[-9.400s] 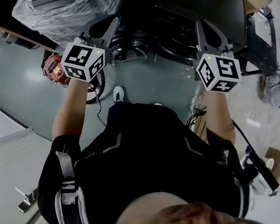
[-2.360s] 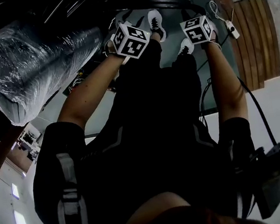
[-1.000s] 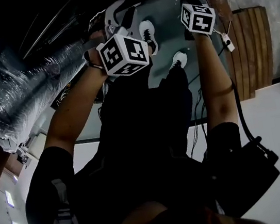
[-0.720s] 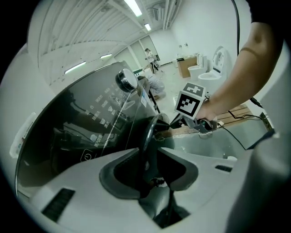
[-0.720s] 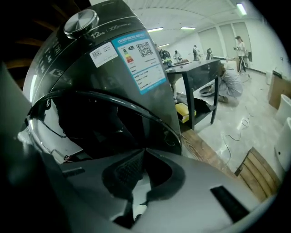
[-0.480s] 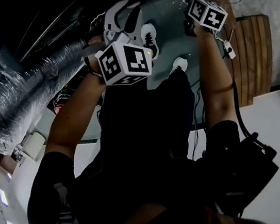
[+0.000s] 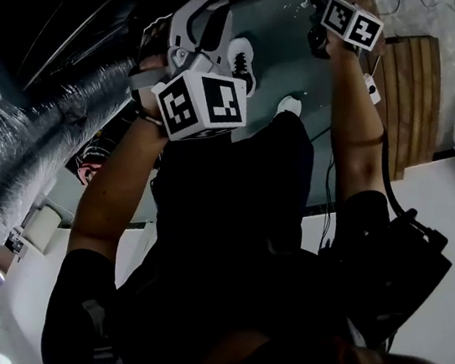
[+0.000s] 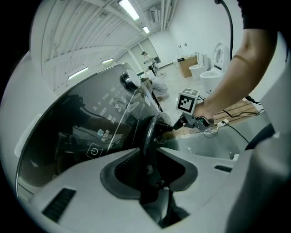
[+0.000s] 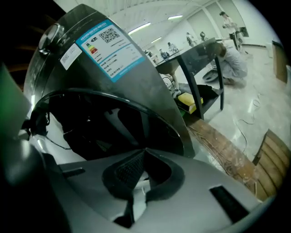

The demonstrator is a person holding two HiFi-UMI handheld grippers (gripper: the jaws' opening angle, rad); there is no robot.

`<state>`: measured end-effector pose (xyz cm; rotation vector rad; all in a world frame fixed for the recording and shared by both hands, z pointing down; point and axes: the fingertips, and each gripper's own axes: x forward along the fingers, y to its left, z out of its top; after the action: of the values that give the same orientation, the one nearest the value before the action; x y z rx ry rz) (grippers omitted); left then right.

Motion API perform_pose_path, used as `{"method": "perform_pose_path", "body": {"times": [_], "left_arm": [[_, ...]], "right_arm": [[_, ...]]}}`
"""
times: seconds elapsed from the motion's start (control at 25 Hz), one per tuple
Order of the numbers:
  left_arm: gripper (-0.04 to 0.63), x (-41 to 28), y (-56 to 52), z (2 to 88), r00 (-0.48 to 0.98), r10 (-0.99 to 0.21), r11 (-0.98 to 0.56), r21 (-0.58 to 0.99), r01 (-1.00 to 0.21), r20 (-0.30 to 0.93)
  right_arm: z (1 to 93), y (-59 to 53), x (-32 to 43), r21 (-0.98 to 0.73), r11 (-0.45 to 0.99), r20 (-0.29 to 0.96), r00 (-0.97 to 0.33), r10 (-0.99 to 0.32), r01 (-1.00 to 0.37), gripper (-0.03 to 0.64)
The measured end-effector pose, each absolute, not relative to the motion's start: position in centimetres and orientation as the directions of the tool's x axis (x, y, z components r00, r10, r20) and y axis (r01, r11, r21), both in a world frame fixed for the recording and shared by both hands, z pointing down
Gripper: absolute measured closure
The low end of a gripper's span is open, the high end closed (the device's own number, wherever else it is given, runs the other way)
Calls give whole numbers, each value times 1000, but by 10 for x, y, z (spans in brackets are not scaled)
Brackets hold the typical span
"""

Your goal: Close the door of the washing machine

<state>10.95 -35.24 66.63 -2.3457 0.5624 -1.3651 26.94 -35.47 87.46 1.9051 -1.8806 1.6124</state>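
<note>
The washing machine (image 9: 107, 50) is dark grey with a blue-edged label, and its round dark door (image 9: 113, 132) stands ajar. In the left gripper view I see the door's rim (image 8: 148, 132) edge-on. It runs down between the jaws of my left gripper (image 8: 150, 157), which are closing and press on it. The glossy control panel (image 8: 93, 150) with its knob (image 8: 131, 79) lies to the left. My right gripper (image 9: 143, 157) is shut with nothing in it, close in front of the door glass. From the head view, the left gripper (image 7: 189, 38) and right gripper (image 7: 315, 3) both reach toward the dark machine.
A plastic-wrapped bundle (image 7: 10, 142) lies at the left. Wooden boards (image 7: 413, 90) and cables lie on the floor to the right. My shoes (image 7: 238, 52) stand below the grippers. Behind the machine are a black-legged table (image 9: 200, 77) and a crouching person (image 9: 229, 59).
In the head view the right gripper has shifted a little up and to the right. The left gripper has stayed at the door's rim.
</note>
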Motion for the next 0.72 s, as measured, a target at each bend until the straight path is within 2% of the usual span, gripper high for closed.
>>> {"method": "perform_pose_path", "body": {"times": [0.16, 0.28, 0.36, 0.48, 0.6, 0.72], "left_arm": [[483, 108, -358, 667, 481, -512, -857, -458, -234, 712], [483, 111, -359, 665, 543, -487, -874, -375, -310, 684], [483, 111, -358, 663, 548, -489, -872, -378, -310, 679], [483, 111, -359, 663, 513, -505, -863, -409, -297, 694], [483, 111, -358, 664, 525, -477, -870, -296, -394, 705], [483, 109, -360, 656, 536, -461, -864, -219, -454, 707]], "right_arm": [[879, -359, 271, -606, -209, 613, -283, -738, -767, 615], [876, -358, 276, -656, -219, 579, -296, -760, -722, 614], [868, -355, 280, -654, -214, 567, -283, -773, -725, 614], [849, -343, 278, -573, -174, 601, -266, -754, -801, 614], [822, -318, 286, -444, -127, 641, -214, -737, -887, 614], [779, -297, 291, -425, -124, 634, -197, -748, -897, 614]]}}
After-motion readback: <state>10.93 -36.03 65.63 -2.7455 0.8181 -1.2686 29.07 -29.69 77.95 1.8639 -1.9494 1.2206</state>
